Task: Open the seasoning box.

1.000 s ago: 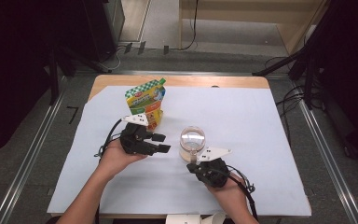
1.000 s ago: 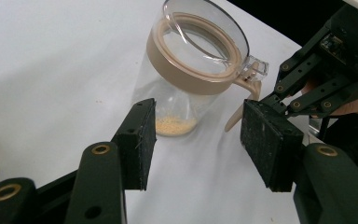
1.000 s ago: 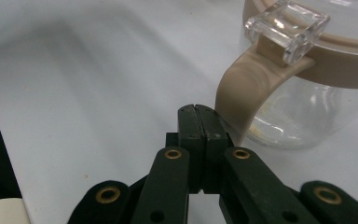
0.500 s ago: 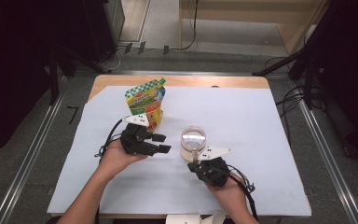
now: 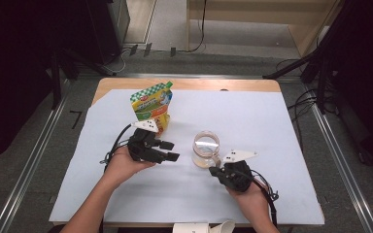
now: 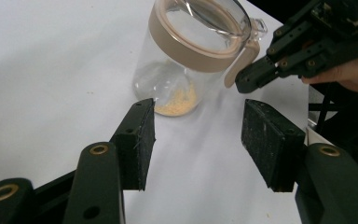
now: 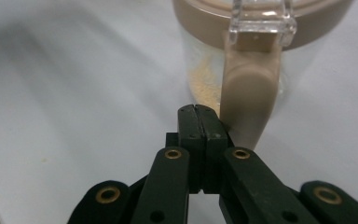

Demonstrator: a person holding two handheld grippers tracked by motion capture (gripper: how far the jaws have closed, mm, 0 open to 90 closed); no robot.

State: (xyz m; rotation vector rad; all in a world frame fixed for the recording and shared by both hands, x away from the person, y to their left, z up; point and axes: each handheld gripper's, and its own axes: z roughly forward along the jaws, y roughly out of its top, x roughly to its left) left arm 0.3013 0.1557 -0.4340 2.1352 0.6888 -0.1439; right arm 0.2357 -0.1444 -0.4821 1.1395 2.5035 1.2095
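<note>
A clear jar (image 5: pixel 206 148) with a tan lid ring and a little orange powder at the bottom stands mid-table. In the left gripper view the jar (image 6: pixel 186 60) is just beyond my left gripper (image 6: pixel 199 114), whose jaws are open with nothing between them. From above, the left gripper (image 5: pixel 171 150) points at the jar from its left. My right gripper (image 5: pixel 214 170) is shut and empty at the jar's near right side. In the right gripper view its closed tips (image 7: pixel 197 111) sit beside the tan latch (image 7: pixel 249 88) under the clear lid tab (image 7: pixel 261 16).
A green and orange stand-up pouch (image 5: pixel 151 104) stands behind the left hand. A white sheet (image 5: pixel 272 126) covers the wooden table. A white roll (image 5: pixel 204 227) lies at the near edge. Cables trail from both grippers.
My right gripper has shifted a little to the right along the jar's near side, still shut. The left gripper and the jar have stayed in place.
</note>
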